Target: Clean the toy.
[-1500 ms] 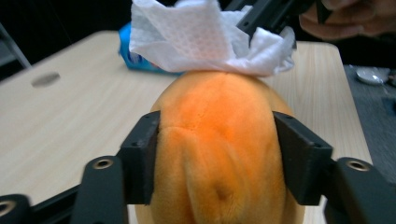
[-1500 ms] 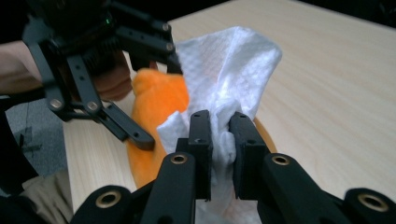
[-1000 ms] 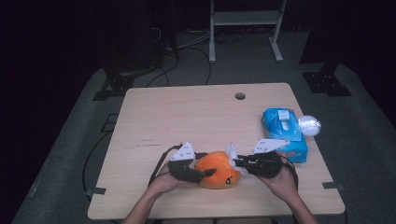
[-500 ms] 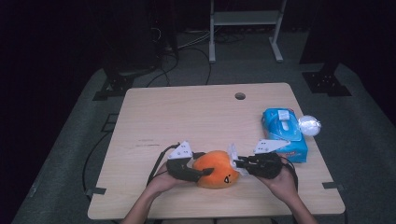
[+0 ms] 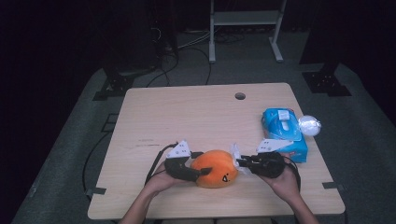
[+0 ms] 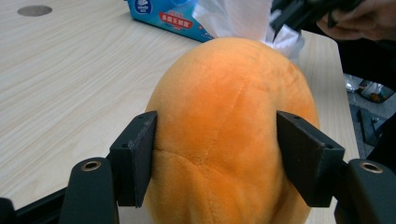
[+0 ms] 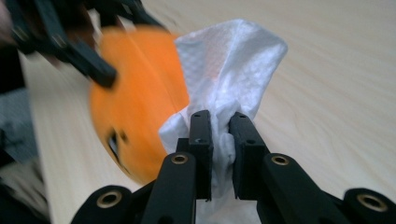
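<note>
Orange plush toy (image 5: 215, 168): lies on the wooden table (image 5: 196, 116) near its front edge, between the two grippers, small stitched face turned toward the front.

Left gripper (image 6: 215, 154): jaws astride the toy, one pad on each flank. They have just been opening; the left pad sits against the fabric, while a slim gap seems to show at the right one (no firm squeeze visible).

Right gripper (image 7: 219, 140): jaws clamped on a crumpled white tissue (image 7: 229, 70), which rises above them and sits just beside the toy's far end, apparently touching it.

Surroundings: blue tissue pack (image 5: 285, 133) at the table's right side, well apart from the toy; a small pale ball (image 5: 309, 125) just beside the pack at the table's edge; a round cable hole (image 5: 240, 96) near the far edge. A metal stand (image 5: 245, 28) and floor cables lie beyond the table.

Obstructions: the toy blocks most of the left gripper view; the tissue screens part of the toy from the right gripper's camera.
</note>
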A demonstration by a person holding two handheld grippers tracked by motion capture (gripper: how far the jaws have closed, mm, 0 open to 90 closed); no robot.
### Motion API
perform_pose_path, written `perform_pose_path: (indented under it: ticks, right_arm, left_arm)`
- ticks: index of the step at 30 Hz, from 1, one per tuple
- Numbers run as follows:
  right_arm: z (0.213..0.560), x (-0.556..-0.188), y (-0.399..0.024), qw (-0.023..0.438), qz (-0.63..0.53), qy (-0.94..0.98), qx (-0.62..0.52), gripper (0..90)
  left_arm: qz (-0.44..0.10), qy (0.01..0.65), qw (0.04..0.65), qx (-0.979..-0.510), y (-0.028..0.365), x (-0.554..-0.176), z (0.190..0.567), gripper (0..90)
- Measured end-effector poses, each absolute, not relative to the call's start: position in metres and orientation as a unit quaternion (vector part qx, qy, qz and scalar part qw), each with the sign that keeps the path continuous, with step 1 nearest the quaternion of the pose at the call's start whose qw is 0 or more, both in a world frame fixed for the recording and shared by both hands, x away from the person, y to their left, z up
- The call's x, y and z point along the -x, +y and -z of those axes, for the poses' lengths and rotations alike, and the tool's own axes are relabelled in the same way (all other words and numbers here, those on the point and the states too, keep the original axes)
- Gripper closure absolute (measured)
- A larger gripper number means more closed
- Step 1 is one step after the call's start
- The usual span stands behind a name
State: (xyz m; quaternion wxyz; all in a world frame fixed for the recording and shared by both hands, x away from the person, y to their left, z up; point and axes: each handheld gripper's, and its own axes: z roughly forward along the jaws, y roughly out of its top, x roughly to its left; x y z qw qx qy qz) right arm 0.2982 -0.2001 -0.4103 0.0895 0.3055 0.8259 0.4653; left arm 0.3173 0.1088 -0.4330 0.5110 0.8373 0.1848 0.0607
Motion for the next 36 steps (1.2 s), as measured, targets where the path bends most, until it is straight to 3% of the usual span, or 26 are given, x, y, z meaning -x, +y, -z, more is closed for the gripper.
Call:
perform_pose_path:
  ticks: [6, 9, 10, 15, 23, 25, 30, 34, 36]
  right_arm:
    - [0.403, -0.296, -0.185, 0.084, -0.480, 0.828, -0.277, 79.6]
    - [0.410, -0.299, -0.188, 0.065, -0.474, 0.833, -0.277, 79.5]
    - [0.410, -0.299, -0.189, 0.064, -0.473, 0.833, -0.279, 79.5]
    - [0.411, -0.302, -0.203, 0.060, -0.468, 0.831, -0.296, 79.3]
    - [0.400, -0.292, -0.185, 0.066, -0.482, 0.835, -0.258, 79.3]
    - [0.404, -0.295, -0.191, 0.060, -0.481, 0.833, -0.267, 79.3]
    - [0.398, -0.292, -0.192, 0.076, -0.493, 0.823, -0.273, 79.2]
    - [0.397, -0.288, -0.179, 0.078, -0.483, 0.835, -0.250, 79.2]
    - [0.401, -0.290, -0.180, 0.065, -0.479, 0.840, -0.246, 79.3]
  left_arm:
    - [-0.061, 0.175, 0.512, -0.839, 0.101, -0.312, 0.430, 30.1]
    - [-0.040, 0.193, 0.516, -0.833, 0.103, -0.314, 0.427, 18.6]
    - [-0.031, 0.202, 0.520, -0.830, 0.103, -0.316, 0.428, 18.6]
    - [-0.039, 0.187, 0.512, -0.837, 0.098, -0.311, 0.428, 28.8]
    - [-0.013, 0.155, 0.519, -0.841, 0.103, -0.308, 0.424, 24.0]
    - [-0.012, 0.156, 0.525, -0.837, 0.105, -0.309, 0.424, 30.9]
    - [-0.030, 0.149, 0.512, -0.846, 0.100, -0.306, 0.423, 33.6]
    - [-0.028, 0.146, 0.511, -0.847, 0.101, -0.306, 0.423, 27.9]
    - [-0.035, 0.161, 0.506, -0.846, 0.101, -0.309, 0.421, 18.9]
